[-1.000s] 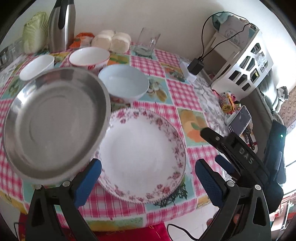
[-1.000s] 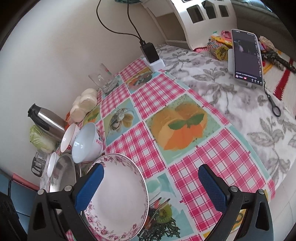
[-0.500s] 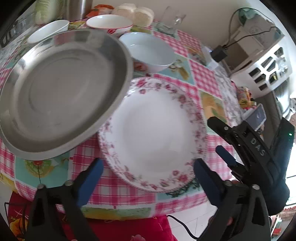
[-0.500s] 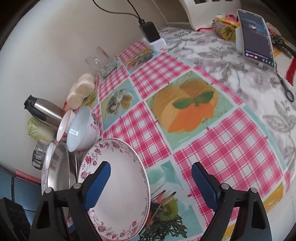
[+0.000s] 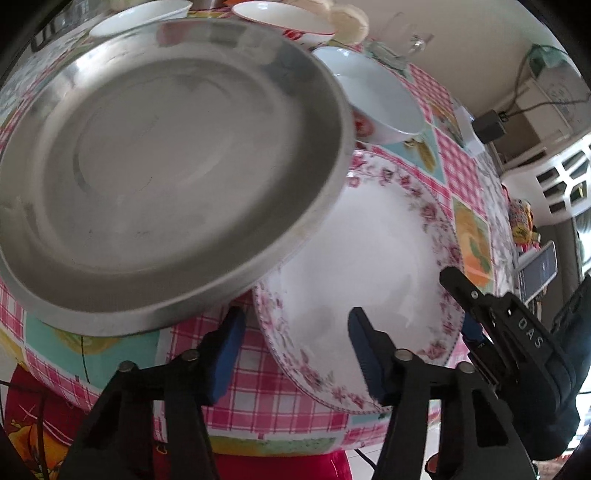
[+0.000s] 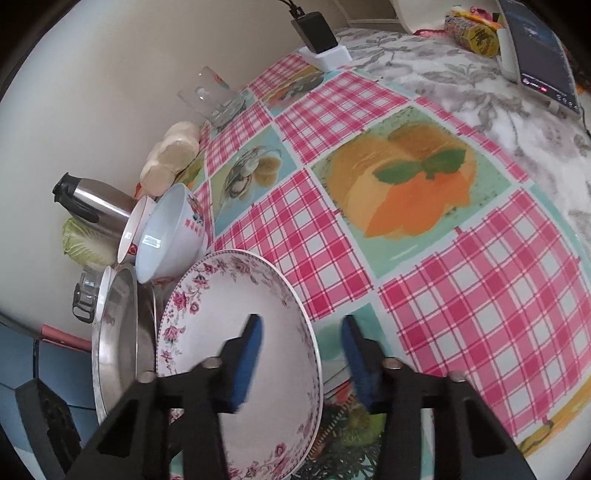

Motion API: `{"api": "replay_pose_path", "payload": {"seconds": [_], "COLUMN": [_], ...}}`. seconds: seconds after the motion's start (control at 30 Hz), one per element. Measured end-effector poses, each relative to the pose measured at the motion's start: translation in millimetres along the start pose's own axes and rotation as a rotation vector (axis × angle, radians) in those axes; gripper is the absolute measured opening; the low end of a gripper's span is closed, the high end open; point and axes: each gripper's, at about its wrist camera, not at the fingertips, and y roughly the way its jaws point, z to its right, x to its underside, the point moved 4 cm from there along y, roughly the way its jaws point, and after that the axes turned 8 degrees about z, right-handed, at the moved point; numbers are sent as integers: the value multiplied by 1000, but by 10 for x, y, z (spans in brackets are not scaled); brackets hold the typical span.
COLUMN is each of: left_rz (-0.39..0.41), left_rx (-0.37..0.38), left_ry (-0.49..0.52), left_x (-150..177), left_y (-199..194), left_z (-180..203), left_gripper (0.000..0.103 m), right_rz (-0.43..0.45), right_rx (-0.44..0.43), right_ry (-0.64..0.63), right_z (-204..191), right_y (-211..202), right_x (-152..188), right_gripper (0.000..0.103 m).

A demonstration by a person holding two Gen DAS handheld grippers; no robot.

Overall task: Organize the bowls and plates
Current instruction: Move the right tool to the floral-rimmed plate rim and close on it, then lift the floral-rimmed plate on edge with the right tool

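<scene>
A white plate with a pink floral rim [image 5: 373,254] [image 6: 236,332] lies near the table's front edge. A steel dish [image 5: 162,158] [image 6: 114,332] sits to its left, its rim overlapping the plate. My left gripper [image 5: 295,350] is open, its fingers straddling the plate's near left rim. My right gripper [image 6: 301,354] is open, its fingers straddling the plate's right rim; it also shows in the left wrist view [image 5: 476,306]. A white bowl [image 5: 365,92] [image 6: 170,232] stands behind the plate, with a red-rimmed bowl [image 5: 284,16] and a small white bowl [image 5: 140,14] further back.
A checked fruit-print tablecloth [image 6: 406,206] covers the table. A steel flask [image 6: 92,199], a cabbage [image 6: 81,240], buns [image 6: 173,155] and a glass jug [image 6: 210,96] line the wall. A phone [image 6: 535,51] and a charger [image 6: 317,33] lie on the right.
Both grippers have moved in close to the floral plate and narrowed their opening, so each now straddles its rim. The dishes have not moved.
</scene>
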Motion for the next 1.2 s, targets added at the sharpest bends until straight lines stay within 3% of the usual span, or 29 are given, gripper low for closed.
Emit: {"api": "replay_pose_path", "payload": {"seconds": [0.23, 0.33, 0.4, 0.53, 0.9, 1.2], "left_rz": [58, 79, 88, 74, 23, 17], "left_rx": [-20, -24, -29, 8, 67, 116], "left_ry": [-3, -24, -42, -67, 81, -3], "left_x": [-49, -92, -124, -150, -66, -76], "left_y": [31, 47, 46, 79, 188, 240], "left_z": [-15, -55, -109, -139, 242, 233], "left_gripper": [48, 38, 26, 17, 17, 16], "right_rz": [15, 22, 24, 23, 80, 99], "right_rx": [1, -25, -32, -29, 7, -17], "right_ry": [-2, 32, 37, 36, 123, 167], "right_z": [31, 88, 95, 88, 384, 520], "right_y": [47, 50, 53, 48, -92, -142], "right_x": [-7, -10, -9, -11, -92, -112], "right_gripper": [19, 19, 18, 18, 18, 18]}}
